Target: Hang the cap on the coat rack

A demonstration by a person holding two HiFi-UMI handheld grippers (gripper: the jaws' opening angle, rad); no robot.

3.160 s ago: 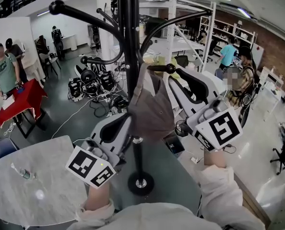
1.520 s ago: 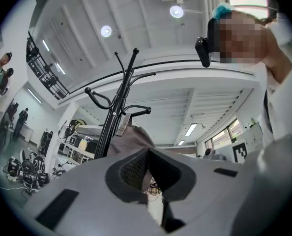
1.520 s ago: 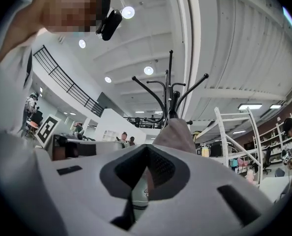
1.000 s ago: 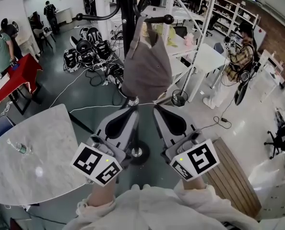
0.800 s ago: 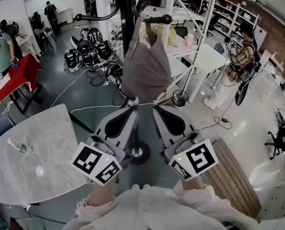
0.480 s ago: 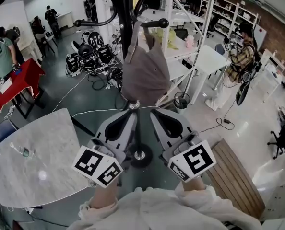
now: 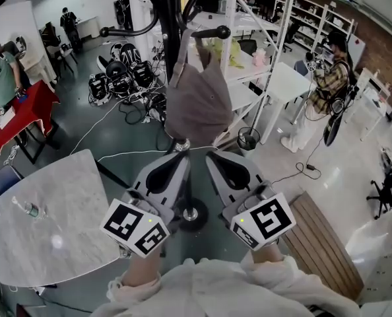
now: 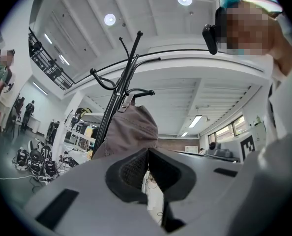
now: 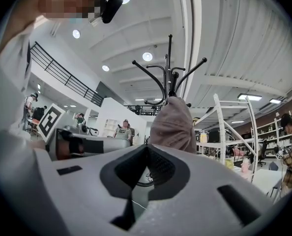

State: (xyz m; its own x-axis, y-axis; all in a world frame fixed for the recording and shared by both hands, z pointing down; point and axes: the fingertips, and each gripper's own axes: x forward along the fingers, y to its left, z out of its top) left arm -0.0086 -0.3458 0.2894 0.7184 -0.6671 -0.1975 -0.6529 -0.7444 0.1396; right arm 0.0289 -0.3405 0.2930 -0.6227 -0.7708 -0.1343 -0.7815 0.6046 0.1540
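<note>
Both grippers have come down from hook height and now sit low in the frame, beneath the cap.

- Left gripper (image 7: pixel 181 153): jaws pressed together, nothing between them.
- Right gripper (image 7: pixel 208 154): jaws likewise closed and empty, tips just beside the left's.
- Marble table (image 7: pixel 44 230): lower left, well apart from the rack.
- Coat rack (image 7: pixel 171 18): black pole, upper centre.
- Cap (image 7: pixel 199 104): grey-brown fabric, hanging free by its rear strap from a knobbed hook (image 7: pixel 212 32), centre frame, above both grippers.

Handling, as judged: light and soft, with a limp crown that collapses under pressure. Take hold at the stiffer brim or the strap. It appears to be hung already.
</note>
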